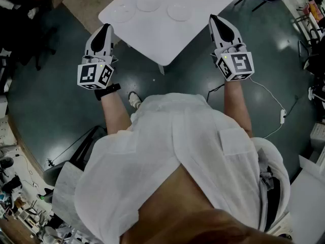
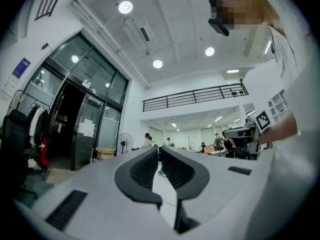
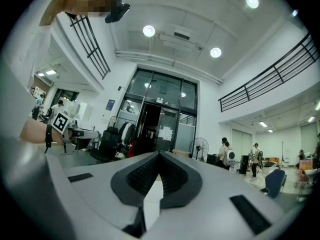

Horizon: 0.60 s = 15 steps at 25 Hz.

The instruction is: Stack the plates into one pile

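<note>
Left tool (image 1: pixel 106 28) and right tool (image 1: pixel 213 19), both closed and empty, flank the surface (image 1: pixel 162 39); on it, three plates (image 1: pixel 148 3) (not yet stacked) lie ahead between them.

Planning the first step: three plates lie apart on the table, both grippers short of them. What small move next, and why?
Probably open the right gripper and ease it forward to the nearest plate. Both it and the left gripper are shut and empty at the table's edge, and the plates are not yet stacked.
</note>
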### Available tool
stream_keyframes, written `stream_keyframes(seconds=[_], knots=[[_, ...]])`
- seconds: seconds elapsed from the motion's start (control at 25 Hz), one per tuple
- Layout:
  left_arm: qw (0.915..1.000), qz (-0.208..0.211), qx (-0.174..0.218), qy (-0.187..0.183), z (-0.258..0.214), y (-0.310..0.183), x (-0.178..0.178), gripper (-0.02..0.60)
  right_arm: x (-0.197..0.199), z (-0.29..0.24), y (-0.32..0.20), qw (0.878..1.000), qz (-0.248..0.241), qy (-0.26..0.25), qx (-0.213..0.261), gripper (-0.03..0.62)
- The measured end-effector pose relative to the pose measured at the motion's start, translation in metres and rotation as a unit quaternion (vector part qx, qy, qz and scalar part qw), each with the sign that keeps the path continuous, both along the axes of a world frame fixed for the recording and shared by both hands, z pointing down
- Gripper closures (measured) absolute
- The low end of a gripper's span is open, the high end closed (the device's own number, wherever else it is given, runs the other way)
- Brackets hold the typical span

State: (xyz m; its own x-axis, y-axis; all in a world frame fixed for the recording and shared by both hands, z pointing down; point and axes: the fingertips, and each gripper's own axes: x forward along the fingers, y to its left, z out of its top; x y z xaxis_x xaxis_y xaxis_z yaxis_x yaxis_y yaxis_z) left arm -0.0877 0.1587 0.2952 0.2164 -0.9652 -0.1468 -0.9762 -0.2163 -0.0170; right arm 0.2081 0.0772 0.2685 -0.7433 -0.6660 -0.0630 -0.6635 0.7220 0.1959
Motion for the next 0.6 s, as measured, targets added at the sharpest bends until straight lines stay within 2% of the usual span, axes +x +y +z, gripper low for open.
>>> stream_keyframes(seconds=[0.44, 0.6], knots=[[1.0000, 0.004, -0.004, 0.001, 0.000, -0.006, 0.002, 0.552, -0.003, 0.001, -0.003, 1.000, -0.011, 0.007, -0.005, 0.569], [0.9999, 0.014, -0.007, 0.007, 0.006, -0.012, 0.007, 0.552, -0.004, 0.006, -0.006, 1.000, -0.020, -0.006, -0.014, 0.568]])
